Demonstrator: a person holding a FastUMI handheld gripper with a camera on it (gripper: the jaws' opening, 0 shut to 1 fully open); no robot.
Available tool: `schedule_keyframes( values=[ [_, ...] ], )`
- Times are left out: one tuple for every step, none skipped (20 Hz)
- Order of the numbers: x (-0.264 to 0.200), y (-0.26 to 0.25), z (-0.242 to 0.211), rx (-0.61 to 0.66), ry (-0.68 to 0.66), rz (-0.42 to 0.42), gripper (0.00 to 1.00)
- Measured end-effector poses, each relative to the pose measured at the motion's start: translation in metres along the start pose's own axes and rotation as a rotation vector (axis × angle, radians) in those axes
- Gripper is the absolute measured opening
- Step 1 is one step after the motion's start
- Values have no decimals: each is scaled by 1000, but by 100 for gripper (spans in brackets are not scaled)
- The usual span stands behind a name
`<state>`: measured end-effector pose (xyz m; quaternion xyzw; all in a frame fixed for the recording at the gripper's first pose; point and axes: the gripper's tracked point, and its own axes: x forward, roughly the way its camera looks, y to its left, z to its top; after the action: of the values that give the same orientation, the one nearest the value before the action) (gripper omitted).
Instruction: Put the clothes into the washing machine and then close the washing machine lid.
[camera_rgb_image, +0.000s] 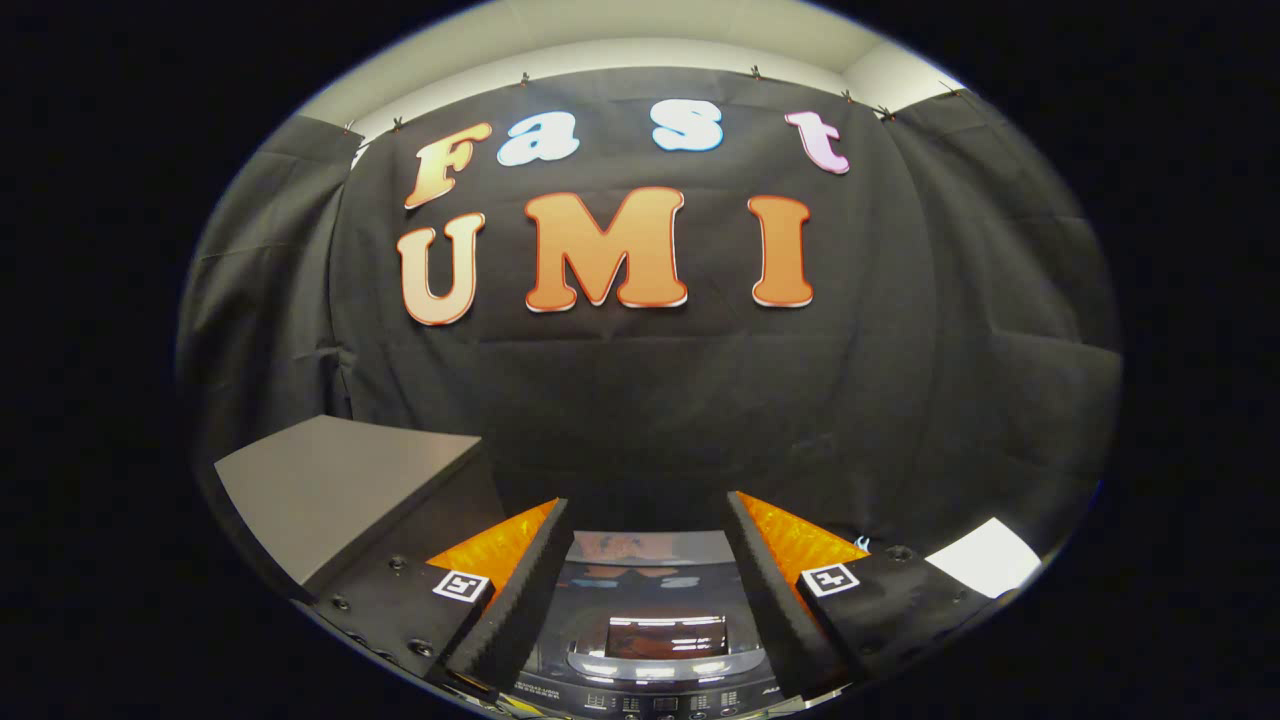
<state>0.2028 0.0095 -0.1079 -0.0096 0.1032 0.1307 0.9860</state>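
Note:
My gripper (648, 505) is open, its two fingers spread wide with nothing between them. Below and between the fingers lies the washing machine's dark glossy lid (650, 590), shut flat, with a small window (665, 635) that mirrors the ceiling lights. The machine's control panel (650, 702) with small buttons runs along its near edge. No clothes can be seen in this view.
A grey flat-topped surface (340, 480) stands to the left of the machine, beside my left finger. A white patch (985, 558) lies past my right finger. The black cloth wall (640, 400) hangs just behind the machine.

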Motion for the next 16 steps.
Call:
schedule_keyframes(
  values=[
    [-7,0,12,-6,-20,2,98],
    [-15,-1,22,-9,-36,2,98],
    [-24,0,31,-7,-52,11,98],
    [-31,3,40,-3,-69,22,98],
    [-38,5,48,3,-84,30,98],
    [-47,5,54,5,-96,34,98],
    [-54,6,59,2,-106,35,98],
    [-62,6,67,1,-122,33,98],
    [-69,7,72,1,-134,26,98],
    [-77,8,79,4,-146,20,98],
    [-86,10,85,8,-157,14,98],
    [-94,11,91,15,-166,6,98],
    [-103,15,97,21,-175,0,98],
    [-112,19,103,24,-190,-1,98],
    [-119,23,109,20,-203,-4,98],
    [-126,24,111,11,-208,-16,98]
  ],
)
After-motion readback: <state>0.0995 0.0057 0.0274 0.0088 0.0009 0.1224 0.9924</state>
